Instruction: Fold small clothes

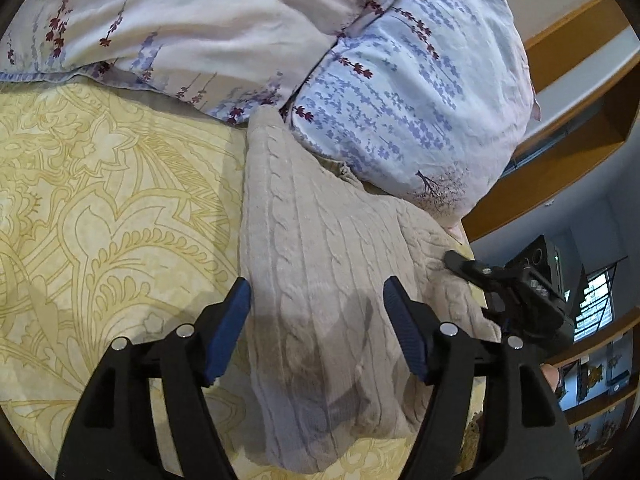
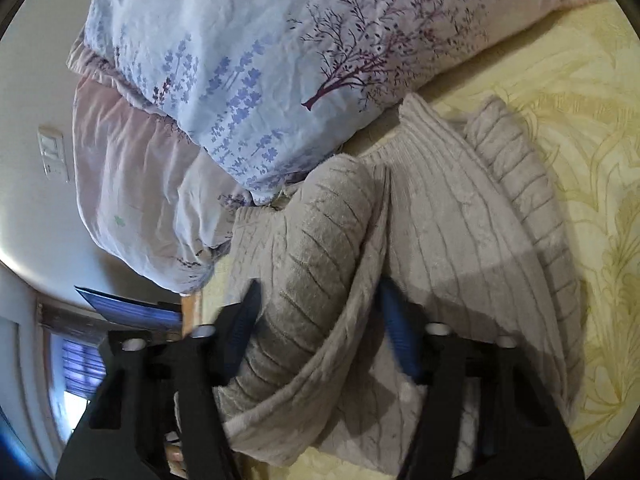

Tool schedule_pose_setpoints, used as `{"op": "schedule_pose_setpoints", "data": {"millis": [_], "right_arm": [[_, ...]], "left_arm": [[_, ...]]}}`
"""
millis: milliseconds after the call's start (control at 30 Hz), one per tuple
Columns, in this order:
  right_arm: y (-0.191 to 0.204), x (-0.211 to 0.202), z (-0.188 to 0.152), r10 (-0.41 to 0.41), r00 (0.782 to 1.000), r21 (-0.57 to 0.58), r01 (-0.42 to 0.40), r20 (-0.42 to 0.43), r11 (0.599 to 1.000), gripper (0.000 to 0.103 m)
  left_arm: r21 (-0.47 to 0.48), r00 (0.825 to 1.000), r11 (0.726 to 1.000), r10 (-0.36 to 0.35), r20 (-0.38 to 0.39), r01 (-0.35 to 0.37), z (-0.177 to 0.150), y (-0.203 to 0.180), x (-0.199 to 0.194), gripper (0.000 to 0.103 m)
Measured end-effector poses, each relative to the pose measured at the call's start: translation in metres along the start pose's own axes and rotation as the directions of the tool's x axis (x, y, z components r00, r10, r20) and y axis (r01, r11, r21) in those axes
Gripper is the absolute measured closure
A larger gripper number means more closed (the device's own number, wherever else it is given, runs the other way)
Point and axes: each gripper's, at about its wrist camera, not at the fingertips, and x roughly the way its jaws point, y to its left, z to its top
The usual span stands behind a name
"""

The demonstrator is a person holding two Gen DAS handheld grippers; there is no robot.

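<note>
Grey cable-knit sweater (image 1: 320,280) lies on the bed (image 1: 100,200), its long axis running straight ahead from both grippers toward the duvet (image 1: 400,100). Right gripper (image 2: 316,328) is nearer the work: its fingers, apart, straddle a rolled sleeve (image 2: 320,260) that points forward. Left gripper (image 1: 316,328) hangs spread over the sweater's near end, holding nothing.

Sweater (image 1: 320,280) on bed (image 1: 100,200), near bed's edge. Duvet (image 1: 400,100) behind sweater, overlapping its far end. Sleeve (image 2: 320,248) folded over sweater body. Left gripper (image 1: 316,300) above sweater, fingers apart, left finger (image 1: 228,328) over sweater's left edge. Right gripper (image 2: 316,320) straddles sleeve, seemingly not clamped. Shelves (image 1: 592,380) beyond bed's right edge.
</note>
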Motion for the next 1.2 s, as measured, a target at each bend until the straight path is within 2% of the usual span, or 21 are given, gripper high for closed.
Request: {"op": "schedule_pose_setpoints", "data": {"millis": [33,133,267,367,433,467,533,600,667,700,800,933,1033,1200], "right_arm": [[-0.001,-0.001,-0.001,-0.001,1.0,-0.01,0.001,0.001,1.0,0.068],[-0.007,-0.009,-0.007,-0.025,1.0,-0.043,0.026,0.013,0.999,0.085],[-0.021,-0.024,-0.013,-0.058,0.998,-0.038,0.058,0.02,0.998,0.086],[-0.026,-0.029,-0.008,-0.024,0.999,-0.001,0.024,0.022,1.0,0.084],[-0.027,-0.026,-0.003,-0.016,1.0,0.02,0.016,0.011,1.0,0.065],[-0.025,-0.023,-0.001,-0.014,1.0,0.015,0.014,0.014,1.0,0.062],[-0.023,-0.016,0.003,-0.023,1.0,0.006,0.023,0.008,1.0,0.061],[-0.02,-0.008,0.004,0.002,1.0,0.001,-0.002,0.001,1.0,0.061],[-0.019,-0.002,0.005,-0.006,1.0,-0.015,0.006,0.009,1.0,0.069],[-0.019,0.0,0.005,-0.019,1.0,-0.032,0.02,0.018,0.999,0.083],[-0.009,-0.003,0.001,-0.042,0.996,-0.111,0.05,0.075,0.993,0.087],[0.015,-0.022,-0.004,-0.072,0.981,-0.248,0.116,0.178,0.962,0.088],[0.034,-0.036,-0.009,-0.135,0.955,-0.359,0.227,0.264,0.905,0.089],[0.049,-0.052,-0.02,-0.262,0.877,-0.459,0.442,0.404,0.771,0.089]], "left_arm": [[0.008,1.0,1.0,-0.001,-0.003,0.001,0.0,0.0,-0.001,0.035],[0.022,1.0,1.0,-0.013,-0.008,0.013,-0.003,0.0,-0.005,0.034],[0.049,0.999,0.998,-0.047,-0.017,0.048,-0.007,-0.005,-0.01,0.032],[0.031,0.999,0.998,-0.05,-0.018,0.051,-0.006,-0.002,-0.009,0.032],[0.004,0.998,0.998,-0.058,-0.017,0.058,-0.004,0.002,-0.008,0.032],[-0.01,0.998,0.998,-0.056,-0.016,0.056,-0.003,0.005,-0.007,0.032],[-0.032,0.999,0.998,-0.05,-0.019,0.049,-0.002,0.01,-0.005,0.032],[-0.054,0.998,0.997,-0.049,-0.03,0.047,-0.002,0.014,-0.002,0.032],[-0.065,0.998,0.997,-0.047,-0.039,0.045,-0.003,0.016,0.001,0.032],[-0.069,0.998,0.997,-0.048,-0.043,0.045,-0.003,0.016,0.002,0.032],[-0.073,0.997,0.996,-0.054,-0.051,0.05,-0.003,0.015,0.004,0.032],[-0.064,0.997,0.997,-0.055,-0.05,0.052,-0.003,0.012,0.003,0.032],[-0.058,0.997,0.997,-0.057,-0.051,0.054,-0.004,0.009,0.002,0.032],[-0.044,0.995,0.997,-0.064,-0.074,0.061,-0.009,0.003,0.007,0.032]]}}
